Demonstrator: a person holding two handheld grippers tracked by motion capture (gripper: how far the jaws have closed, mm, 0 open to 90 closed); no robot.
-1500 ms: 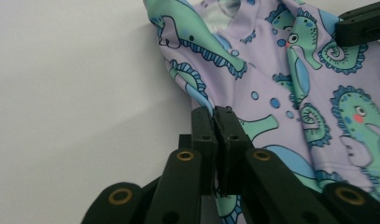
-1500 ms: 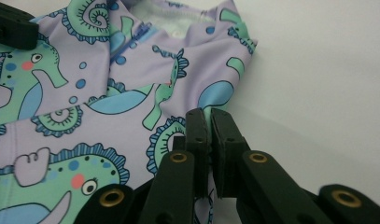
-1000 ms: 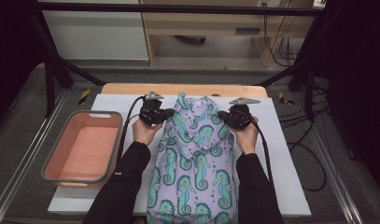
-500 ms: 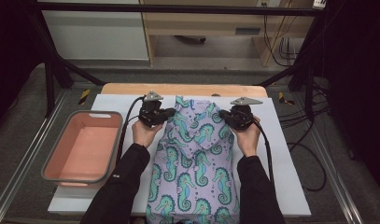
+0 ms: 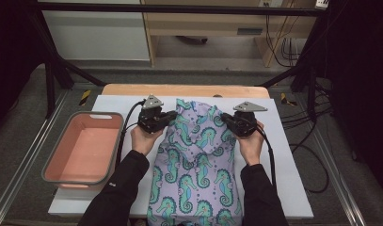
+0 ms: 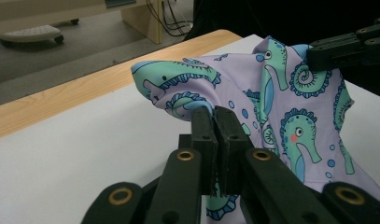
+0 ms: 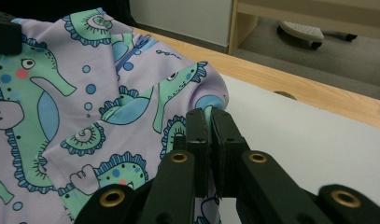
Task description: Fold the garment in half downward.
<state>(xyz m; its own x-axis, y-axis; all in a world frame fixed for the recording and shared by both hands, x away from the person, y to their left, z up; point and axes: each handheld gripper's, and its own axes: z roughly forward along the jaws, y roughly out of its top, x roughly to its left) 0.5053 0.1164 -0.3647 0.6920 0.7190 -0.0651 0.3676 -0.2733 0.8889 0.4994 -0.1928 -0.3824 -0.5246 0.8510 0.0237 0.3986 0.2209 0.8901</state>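
A lilac garment (image 5: 198, 160) printed with teal seahorses lies along the white table top (image 5: 292, 155), its near end hanging over the front edge. My left gripper (image 5: 172, 116) is shut on the garment's far left edge (image 6: 197, 100), its jaws pinching the cloth. My right gripper (image 5: 224, 117) is shut on the far right edge (image 7: 204, 100) in the same way. Both grippers hold the far end slightly raised. In the left gripper view the right gripper (image 6: 346, 46) shows at the upper right, clamped on the cloth.
A salmon-pink bin (image 5: 83, 148) with a grey rim stands at the table's left side. A wooden strip (image 5: 184, 90) runs along the far edge. Black cables (image 5: 297, 150) trail off to the right. A black frame post (image 5: 50, 75) stands at the left rear.
Both grippers have moved slightly toward the person with the cloth, and the garment's far end has spread wider between them.
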